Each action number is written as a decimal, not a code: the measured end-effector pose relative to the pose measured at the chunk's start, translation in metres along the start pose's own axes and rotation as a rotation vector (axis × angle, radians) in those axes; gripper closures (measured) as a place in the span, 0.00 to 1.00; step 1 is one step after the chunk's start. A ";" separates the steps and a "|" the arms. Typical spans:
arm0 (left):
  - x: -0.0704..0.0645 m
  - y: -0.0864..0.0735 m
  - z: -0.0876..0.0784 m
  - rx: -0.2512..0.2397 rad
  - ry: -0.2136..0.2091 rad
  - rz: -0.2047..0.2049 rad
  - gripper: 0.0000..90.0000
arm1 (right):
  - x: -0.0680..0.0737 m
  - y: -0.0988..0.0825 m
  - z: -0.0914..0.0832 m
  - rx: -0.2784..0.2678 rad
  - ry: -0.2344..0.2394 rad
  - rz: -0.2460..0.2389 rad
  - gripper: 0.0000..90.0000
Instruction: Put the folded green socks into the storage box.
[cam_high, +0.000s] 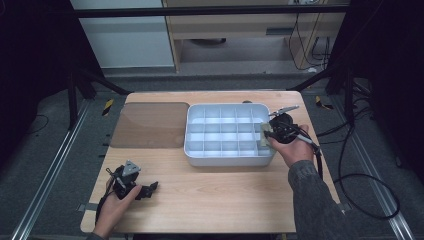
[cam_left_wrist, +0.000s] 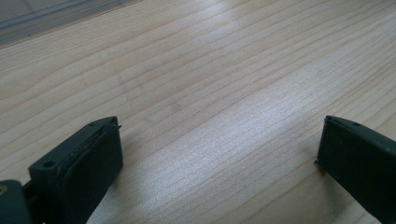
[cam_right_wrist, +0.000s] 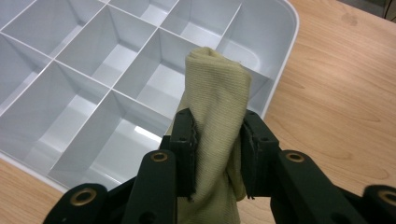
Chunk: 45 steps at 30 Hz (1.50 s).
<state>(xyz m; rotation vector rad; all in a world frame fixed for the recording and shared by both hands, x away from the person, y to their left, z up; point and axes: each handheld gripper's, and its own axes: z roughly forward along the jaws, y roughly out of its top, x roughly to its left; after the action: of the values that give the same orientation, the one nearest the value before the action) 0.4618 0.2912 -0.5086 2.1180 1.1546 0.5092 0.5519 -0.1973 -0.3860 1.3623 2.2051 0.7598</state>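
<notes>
A white tray (cam_high: 197, 150) divided into several compartments sits on the wooden table, right of centre. My right gripper (cam_high: 266, 131) hovers over the tray's right edge, shut on a rolled pale yellow cloth (cam_right_wrist: 217, 102). In the right gripper view the right gripper (cam_right_wrist: 217, 154) pinches the roll at its middle, and the cloth's upper end stands above the tray (cam_right_wrist: 285, 51) near its right rim. My left gripper (cam_high: 152, 187) rests low at the table's front left, held in a hand. Its jaws stand wide apart in the left gripper view, left gripper (cam_left_wrist: 219, 154) open over bare wood.
A brown translucent lid (cam_high: 149, 124) lies flat on the table left of the tray. The tabletop's edges drop to a dark floor with metal rails and cables. A cable trails from the right gripper off the table's right side.
</notes>
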 end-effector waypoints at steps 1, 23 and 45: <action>0.000 0.000 0.000 0.000 0.000 0.000 0.00 | 0.003 0.000 0.002 0.009 0.003 -0.009 0.77; 0.000 0.000 0.000 0.000 0.001 0.000 0.00 | 0.010 -0.008 0.029 0.095 0.003 -0.031 0.77; -0.001 0.000 0.000 0.001 0.004 -0.002 0.00 | 0.015 -0.016 0.038 0.136 0.001 -0.047 0.75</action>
<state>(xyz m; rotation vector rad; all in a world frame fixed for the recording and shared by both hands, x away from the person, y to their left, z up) 0.4614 0.2906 -0.5086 2.1171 1.1589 0.5121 0.5586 -0.1812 -0.4257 1.3681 2.3178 0.6032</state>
